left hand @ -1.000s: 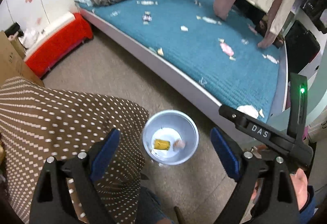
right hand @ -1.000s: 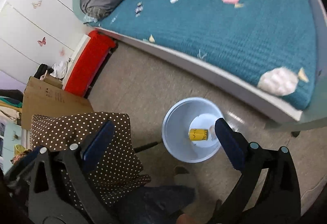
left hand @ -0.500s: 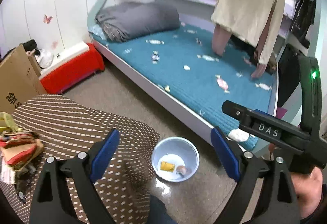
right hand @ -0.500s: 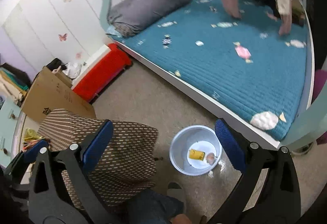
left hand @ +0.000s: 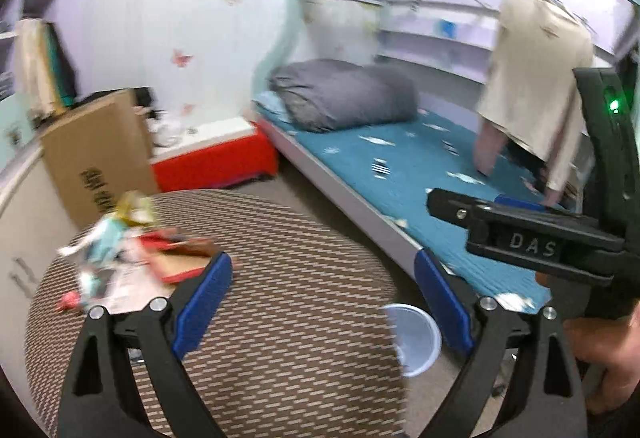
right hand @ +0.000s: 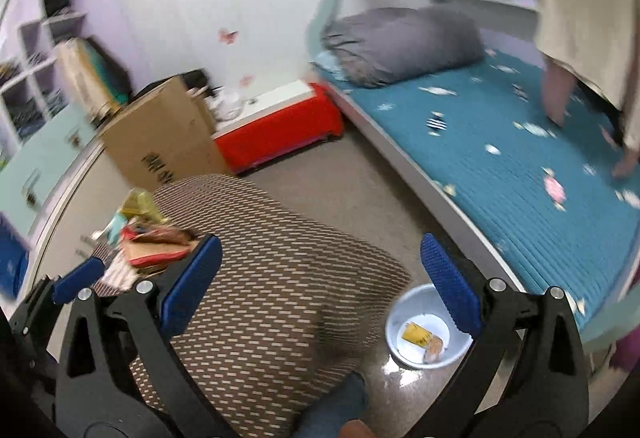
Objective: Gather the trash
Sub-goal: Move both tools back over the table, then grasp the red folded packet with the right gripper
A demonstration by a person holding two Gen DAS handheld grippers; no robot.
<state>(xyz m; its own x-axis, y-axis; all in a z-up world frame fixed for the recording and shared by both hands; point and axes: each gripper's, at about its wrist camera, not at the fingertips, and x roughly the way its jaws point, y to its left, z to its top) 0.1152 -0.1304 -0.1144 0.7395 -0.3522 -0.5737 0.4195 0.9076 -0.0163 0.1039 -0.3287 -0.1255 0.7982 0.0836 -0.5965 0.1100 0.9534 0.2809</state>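
In your left wrist view, the trash pile (left hand: 124,250) lies at the left of the frame on the round table (left hand: 280,298), which wears a brown cloth with a woven pattern of pale dashes. The pile is blurred: crumpled wrappers in red, gold and pale blue, just left of and above the left blue pad. Your left hand-held gripper (left hand: 320,302) stands wide apart with nothing between its blue pads, hovering over the cloth. Low in the frame, just inside the right pad, the rim of the pale blue plastic bowl (left hand: 416,338) shows on the floor, half hidden by the table edge. Your right hand-held gripper (left hand: 520,234) crosses the right of the frame as a black bar; from here you cannot tell how its jaws stand. Small scraps (left hand: 380,166) dot the quilted teal bed (left hand: 420,174).

In your right wrist view, the same trash pile (right hand: 148,238) sits at the left of the frame, just above and left of the left pad, on the table (right hand: 272,278). Your right hand-held gripper (right hand: 316,282) is spread wide and empty. The bowl (right hand: 400,314), round and smooth, stands on the floor at lower right, partly behind the right pad, and holds a yellow wrapper (right hand: 416,334) and a small brownish scrap (right hand: 434,348). More scraps (right hand: 554,190) lie on the bed (right hand: 500,158).
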